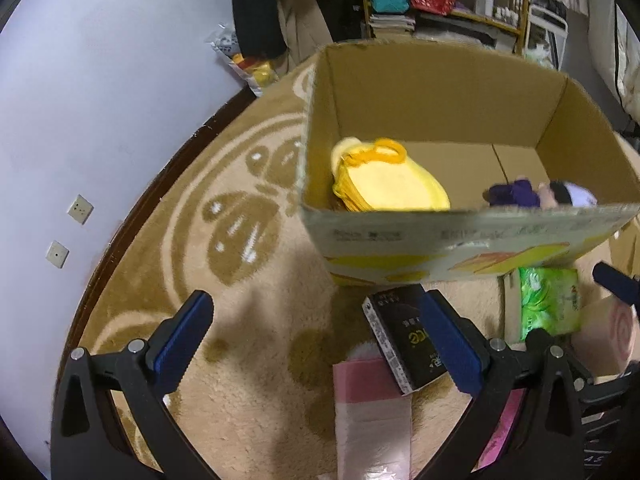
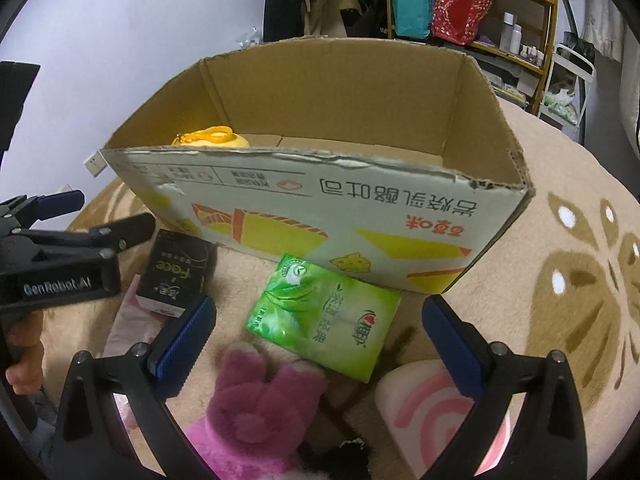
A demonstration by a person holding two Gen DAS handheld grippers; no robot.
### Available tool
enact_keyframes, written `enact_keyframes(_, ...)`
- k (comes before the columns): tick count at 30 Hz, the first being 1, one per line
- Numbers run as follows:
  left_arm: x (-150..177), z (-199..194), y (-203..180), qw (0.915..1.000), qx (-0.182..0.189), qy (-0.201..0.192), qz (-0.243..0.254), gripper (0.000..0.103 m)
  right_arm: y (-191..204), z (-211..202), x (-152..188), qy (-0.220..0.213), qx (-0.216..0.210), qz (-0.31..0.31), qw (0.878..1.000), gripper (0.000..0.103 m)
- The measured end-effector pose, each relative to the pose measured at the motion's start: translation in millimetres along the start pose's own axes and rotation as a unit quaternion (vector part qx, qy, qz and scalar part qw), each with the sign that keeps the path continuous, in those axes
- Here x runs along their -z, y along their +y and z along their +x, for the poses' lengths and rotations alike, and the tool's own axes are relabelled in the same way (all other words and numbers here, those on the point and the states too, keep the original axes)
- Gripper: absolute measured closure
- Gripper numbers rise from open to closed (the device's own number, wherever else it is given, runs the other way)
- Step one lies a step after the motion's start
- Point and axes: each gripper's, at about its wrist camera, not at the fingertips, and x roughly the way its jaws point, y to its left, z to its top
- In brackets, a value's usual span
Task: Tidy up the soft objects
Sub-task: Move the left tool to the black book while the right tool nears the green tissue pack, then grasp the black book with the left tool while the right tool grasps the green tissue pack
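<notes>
An open cardboard box [image 1: 448,240] [image 2: 360,208] stands on the beige rug. Inside lie a yellow plush [image 1: 384,184] [image 2: 212,138] at the left and a small purple-clad doll [image 1: 536,194] at the right. My left gripper [image 1: 316,340] is open and empty above the rug in front of the box; it also shows in the right wrist view [image 2: 80,216]. My right gripper [image 2: 320,344] is open and empty above a pink plush [image 2: 256,404], a green tissue pack [image 2: 324,312] [image 1: 548,304] and a white-pink swirl cushion [image 2: 432,408] [image 1: 616,332].
A black box [image 1: 408,344] [image 2: 176,272] leans on a pink pack [image 1: 372,404] [image 2: 132,320] beside the left gripper. A white wall [image 1: 80,120] with sockets lies left. Shelves [image 2: 480,12] with bags stand behind the box.
</notes>
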Motion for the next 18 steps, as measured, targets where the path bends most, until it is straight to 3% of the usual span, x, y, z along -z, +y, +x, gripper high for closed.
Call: enact_keyframes(18, -2, 28, -32, 0.9986, 0.0, 0.025, 0.046, 0.001, -2, 21, 0, 0.025, 0.001, -0.013, 1.0, 0.0)
